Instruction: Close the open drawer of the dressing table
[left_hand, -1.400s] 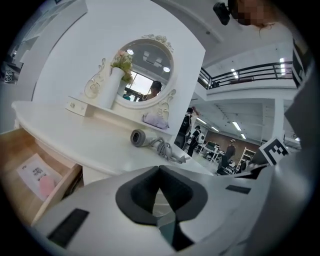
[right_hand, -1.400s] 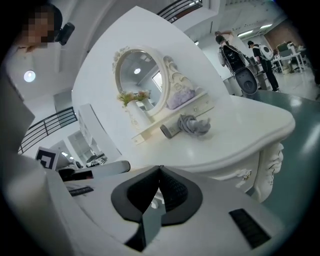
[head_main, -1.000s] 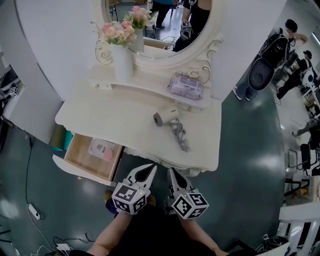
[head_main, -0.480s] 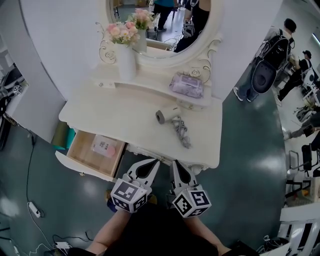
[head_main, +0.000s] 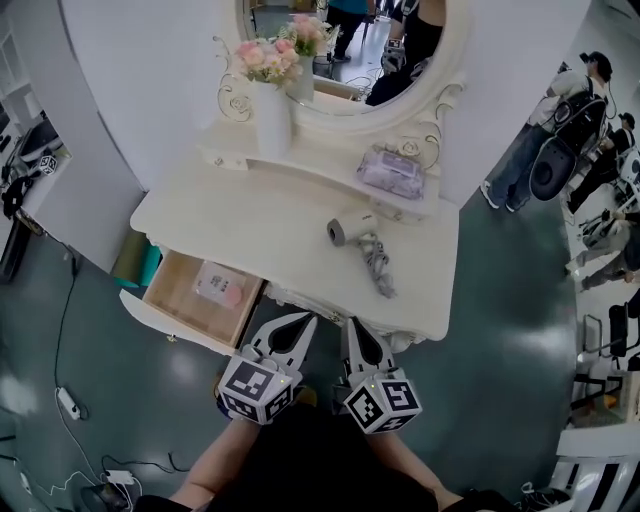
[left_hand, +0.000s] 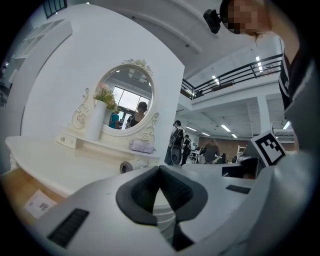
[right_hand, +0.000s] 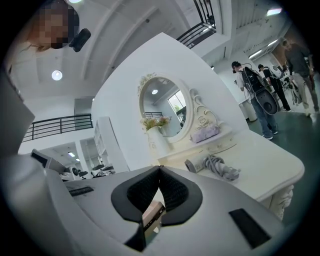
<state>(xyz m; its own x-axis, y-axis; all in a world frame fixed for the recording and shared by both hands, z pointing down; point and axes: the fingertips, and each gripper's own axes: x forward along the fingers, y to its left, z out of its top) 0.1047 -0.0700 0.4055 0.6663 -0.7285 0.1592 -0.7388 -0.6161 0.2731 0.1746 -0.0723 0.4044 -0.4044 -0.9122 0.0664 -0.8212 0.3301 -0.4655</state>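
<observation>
So far nothing of the closing is done: the drawer (head_main: 176, 287) stands pulled well out from under the left front corner of the dressing table (head_main: 262, 218). Its wooden inside is open to view, and a pink packet (head_main: 221, 285) lies in it.

The left claw (head_main: 302, 321) is held off the front edge of the worktop, just beside the drawer's right end. As far as the head view shows, it touches neither the drawer nor its white front panel. The left gripper view shows its tips pressed together with nothing between them. The right claw (head_main: 351, 326) hangs close alongside, below the middle of the front edge. Its tips are likewise together and hold nothing. A tan sliver shows through the gap behind them, and I cannot tell what it is.

A hair dryer (head_main: 346, 230) with its cord lies toward the right front of the worktop, clear of the drawer.

By my judgement the whole task is left. A claw has to come to the drawer's front panel and push it in until it sits flush under the worktop edge.
</observation>
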